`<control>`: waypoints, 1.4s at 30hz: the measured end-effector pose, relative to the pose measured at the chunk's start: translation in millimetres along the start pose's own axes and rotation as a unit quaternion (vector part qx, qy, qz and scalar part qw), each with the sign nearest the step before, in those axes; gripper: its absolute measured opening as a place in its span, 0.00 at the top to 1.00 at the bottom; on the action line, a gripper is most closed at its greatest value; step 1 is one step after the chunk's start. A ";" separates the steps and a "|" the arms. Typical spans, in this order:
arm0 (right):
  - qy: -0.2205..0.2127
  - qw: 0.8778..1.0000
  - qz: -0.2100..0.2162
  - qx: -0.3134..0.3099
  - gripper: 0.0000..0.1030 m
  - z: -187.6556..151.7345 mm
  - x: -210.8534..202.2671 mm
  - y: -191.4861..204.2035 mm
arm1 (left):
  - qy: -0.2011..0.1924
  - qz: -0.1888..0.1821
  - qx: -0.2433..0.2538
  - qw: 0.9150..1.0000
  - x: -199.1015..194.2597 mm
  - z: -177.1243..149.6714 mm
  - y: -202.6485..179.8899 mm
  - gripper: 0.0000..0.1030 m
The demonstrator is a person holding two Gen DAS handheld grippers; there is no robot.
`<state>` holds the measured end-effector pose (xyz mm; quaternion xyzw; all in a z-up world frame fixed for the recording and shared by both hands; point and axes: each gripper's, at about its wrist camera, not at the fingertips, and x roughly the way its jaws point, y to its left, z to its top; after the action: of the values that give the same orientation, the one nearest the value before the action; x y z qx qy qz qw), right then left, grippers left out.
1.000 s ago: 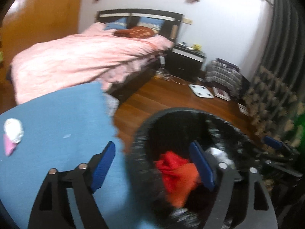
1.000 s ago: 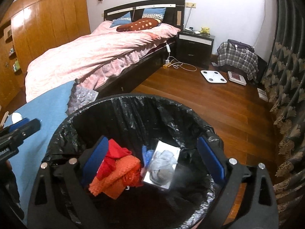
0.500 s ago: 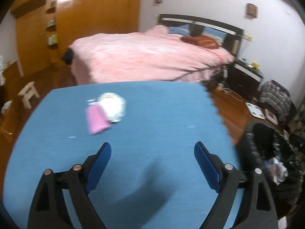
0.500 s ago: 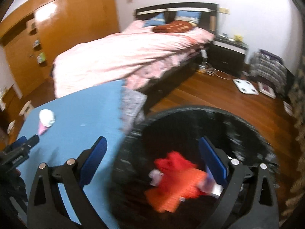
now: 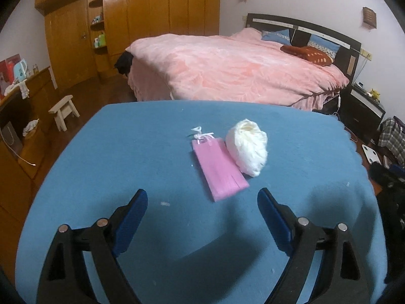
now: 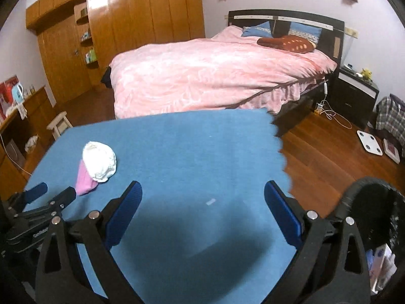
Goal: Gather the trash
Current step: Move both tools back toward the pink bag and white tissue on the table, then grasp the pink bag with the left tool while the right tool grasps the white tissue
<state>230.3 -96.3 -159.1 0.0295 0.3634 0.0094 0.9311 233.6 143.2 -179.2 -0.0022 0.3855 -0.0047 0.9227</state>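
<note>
A pink face mask (image 5: 219, 168) lies flat on the blue table (image 5: 126, 152), with a crumpled white tissue wad (image 5: 247, 149) touching its right side. My left gripper (image 5: 202, 204) is open and empty, just in front of the mask. In the right wrist view the tissue (image 6: 100, 160) and mask (image 6: 84, 181) lie at the left, with the left gripper's fingers (image 6: 68, 193) beside them. My right gripper (image 6: 202, 198) is open and empty over the blue table (image 6: 202, 147). The black-lined trash bin (image 6: 374, 228) stands at the lower right and holds paper trash.
A pink bed (image 5: 235, 68) stands behind the table. A wooden wardrobe (image 5: 152, 25) lines the far wall. A small white stool (image 5: 63, 111) stands at the left. A nightstand (image 6: 354, 96), a white scale (image 6: 369, 143) and cables are on the wooden floor at the right.
Both grippers have swung left, away from the bin and over the blue table. The left gripper now faces the mask and tissue closely. Both stay open and empty.
</note>
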 end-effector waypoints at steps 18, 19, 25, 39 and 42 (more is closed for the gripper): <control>0.023 0.999 0.008 -0.029 0.08 3.5 39.7 37.5 | 0.044 -0.040 -0.018 0.998 42.1 14.4 11.3 0.69; 0.023 0.999 0.010 -0.029 0.08 3.5 39.1 38.9 | 0.041 -0.044 -0.019 0.998 41.2 14.4 13.8 0.71; 0.025 0.998 0.038 -0.034 0.08 11.7 44.2 60.7 | 0.021 -0.029 -0.025 0.999 31.1 16.4 38.8 0.78; 0.046 0.993 0.093 -0.054 0.09 23.2 71.2 128.1 | 0.031 -0.006 -0.050 0.998 30.9 7.2 88.5 0.78; 0.045 0.992 0.091 -0.068 0.16 28.8 77.5 139.5 | 0.035 -0.008 -0.058 0.998 33.8 6.3 92.5 0.78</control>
<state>307.4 44.6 -181.7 -0.0015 0.3994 0.1206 0.9088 262.5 235.3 -199.6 -0.0589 0.4167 0.0099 0.9071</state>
